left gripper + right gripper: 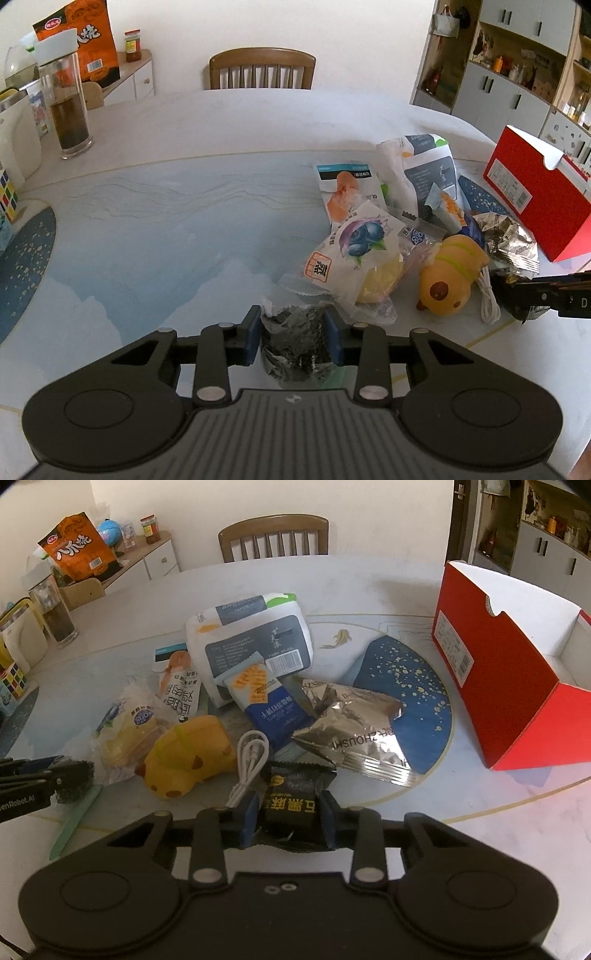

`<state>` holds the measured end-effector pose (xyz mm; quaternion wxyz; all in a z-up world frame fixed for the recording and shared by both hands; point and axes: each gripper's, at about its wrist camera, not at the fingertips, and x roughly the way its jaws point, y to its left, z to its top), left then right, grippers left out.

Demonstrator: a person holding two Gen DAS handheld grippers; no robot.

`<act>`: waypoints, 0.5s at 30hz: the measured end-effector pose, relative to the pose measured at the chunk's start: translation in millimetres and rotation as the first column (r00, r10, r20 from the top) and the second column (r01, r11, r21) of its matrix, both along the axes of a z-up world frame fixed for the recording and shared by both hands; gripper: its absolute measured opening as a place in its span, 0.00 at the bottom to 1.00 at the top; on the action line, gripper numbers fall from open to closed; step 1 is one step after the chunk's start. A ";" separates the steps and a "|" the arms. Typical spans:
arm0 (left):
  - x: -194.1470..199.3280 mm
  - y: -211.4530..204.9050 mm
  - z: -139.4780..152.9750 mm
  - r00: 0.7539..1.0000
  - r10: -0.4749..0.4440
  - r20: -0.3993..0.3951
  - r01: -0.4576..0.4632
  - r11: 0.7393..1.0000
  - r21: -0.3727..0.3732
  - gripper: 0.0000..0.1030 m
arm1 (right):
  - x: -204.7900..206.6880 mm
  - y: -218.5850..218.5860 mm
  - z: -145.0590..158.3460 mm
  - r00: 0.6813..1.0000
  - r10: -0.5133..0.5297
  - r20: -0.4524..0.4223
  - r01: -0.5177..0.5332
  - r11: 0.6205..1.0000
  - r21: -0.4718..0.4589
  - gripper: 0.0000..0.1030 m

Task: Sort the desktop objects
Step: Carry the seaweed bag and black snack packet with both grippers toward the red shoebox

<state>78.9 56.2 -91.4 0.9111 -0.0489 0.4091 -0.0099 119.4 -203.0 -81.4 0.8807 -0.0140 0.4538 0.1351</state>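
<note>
Left wrist view: a pale marbled table [184, 221] fills mid-frame, a wooden chair [262, 68] at top centre. At bottom centre the left gripper [293, 332] pinches a crinkly clear packet of dark flakes [293, 339].

Right wrist view: a red cardboard box [498, 686] stands at right. The right gripper [288, 816] pinches a black sachet [291, 797] with yellow Chinese lettering, bottom centre.

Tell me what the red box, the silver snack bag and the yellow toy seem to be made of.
Red box: likely cardboard, matte red outside and white inside, with a thin cut edge and folded walls. Silver snack bag: metallised foil or film, shiny, creased, crimped at the seam. Yellow toy: looks like soft foam or rubber, smooth and matte; can't be sure.
</note>
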 end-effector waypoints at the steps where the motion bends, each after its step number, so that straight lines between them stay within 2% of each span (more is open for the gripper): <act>1: -0.5 0.7 0.5 1.000 0.001 0.000 -0.001 1.000 -0.004 0.33 | -0.6 -0.7 0.7 1.000 0.001 -0.001 -0.001 1.000 0.001 0.32; 15: -14.1 2.2 14.8 1.000 0.003 0.011 -0.003 1.000 -0.023 0.33 | -13.6 -15.7 23.2 1.000 -0.006 0.014 0.006 0.999 0.044 0.30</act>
